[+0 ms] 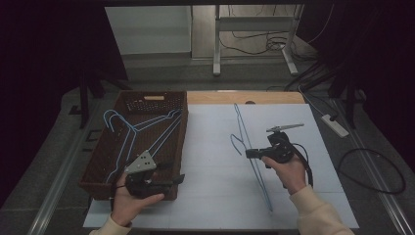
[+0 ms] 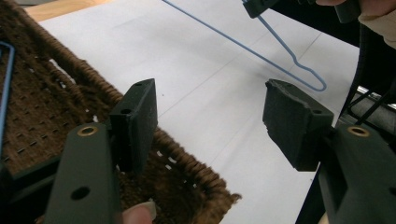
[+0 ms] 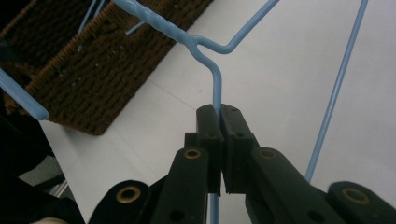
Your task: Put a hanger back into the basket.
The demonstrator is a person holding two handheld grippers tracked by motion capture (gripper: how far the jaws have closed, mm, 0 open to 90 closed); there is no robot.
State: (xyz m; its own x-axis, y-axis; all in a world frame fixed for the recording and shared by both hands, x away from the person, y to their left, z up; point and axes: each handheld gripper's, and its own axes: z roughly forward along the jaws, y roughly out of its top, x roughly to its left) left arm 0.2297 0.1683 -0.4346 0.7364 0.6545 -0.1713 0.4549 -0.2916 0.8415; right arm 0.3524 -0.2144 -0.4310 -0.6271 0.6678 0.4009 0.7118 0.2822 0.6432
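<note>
White tabletop with one blue wire hanger (image 1: 249, 147) held up on it and a brown woven basket (image 1: 100, 169) at its left edge.

Right gripper (image 1: 250, 153): jaws pressed together on the hanger's wire just below the twisted neck, as the right gripper view shows (image 3: 215, 93); the hanger stands on edge over the white table (image 1: 210, 161), its hook toward the basket, its long bottom wire running from the far side toward the near edge. Left gripper (image 1: 178, 179): jaws wide apart with nothing between them, held over the basket's near right corner and pointing toward the hanger. Basket contents: more blue hangers (image 1: 132, 132) lying flat. Background: dark floor, table legs, loose cables.
</note>
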